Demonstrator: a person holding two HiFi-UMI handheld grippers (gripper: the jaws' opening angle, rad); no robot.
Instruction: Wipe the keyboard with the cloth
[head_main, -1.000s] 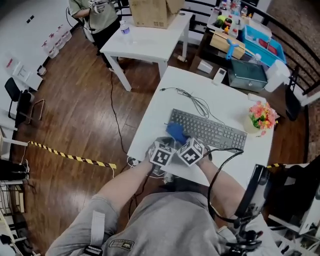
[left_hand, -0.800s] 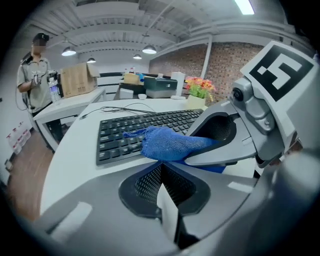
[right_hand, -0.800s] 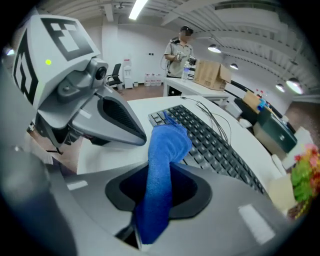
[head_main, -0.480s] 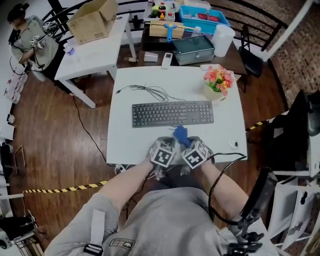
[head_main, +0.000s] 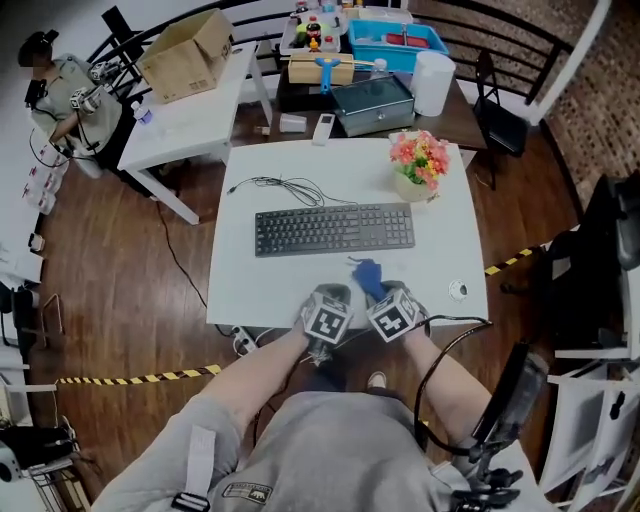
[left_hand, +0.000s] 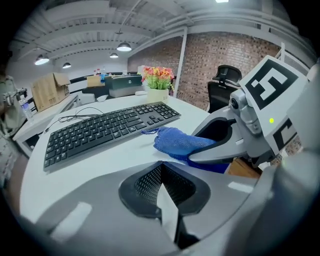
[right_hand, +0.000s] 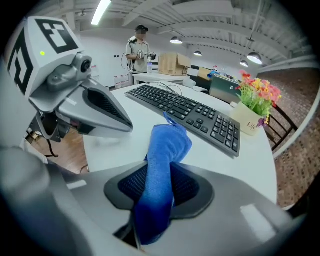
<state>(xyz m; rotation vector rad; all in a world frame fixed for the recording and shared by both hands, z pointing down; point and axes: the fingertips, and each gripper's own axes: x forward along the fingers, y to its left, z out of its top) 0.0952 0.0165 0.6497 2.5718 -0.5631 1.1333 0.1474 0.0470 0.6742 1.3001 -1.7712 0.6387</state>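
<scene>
Both hands just pulled back to the near side of the keyboard (head_main: 333, 229), right gripper (right_hand: 155, 200) easing open yet pinching the cloth (right_hand: 167, 150), left gripper (left_hand: 162, 192) closed empty, so the wipe looks paused or finished.

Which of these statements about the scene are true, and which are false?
1. The right tool grips the blue cloth. True. Its jaws have just been opening a little, but the cloth is pinched between them.
2. The left tool holds a cable. False. Its jaws are together with nothing between them.
3. The flowers stand at the left end of the keyboard. False. In the head view they stand beyond its right end.
4. A cardboard box sits on the side table. True.
</scene>
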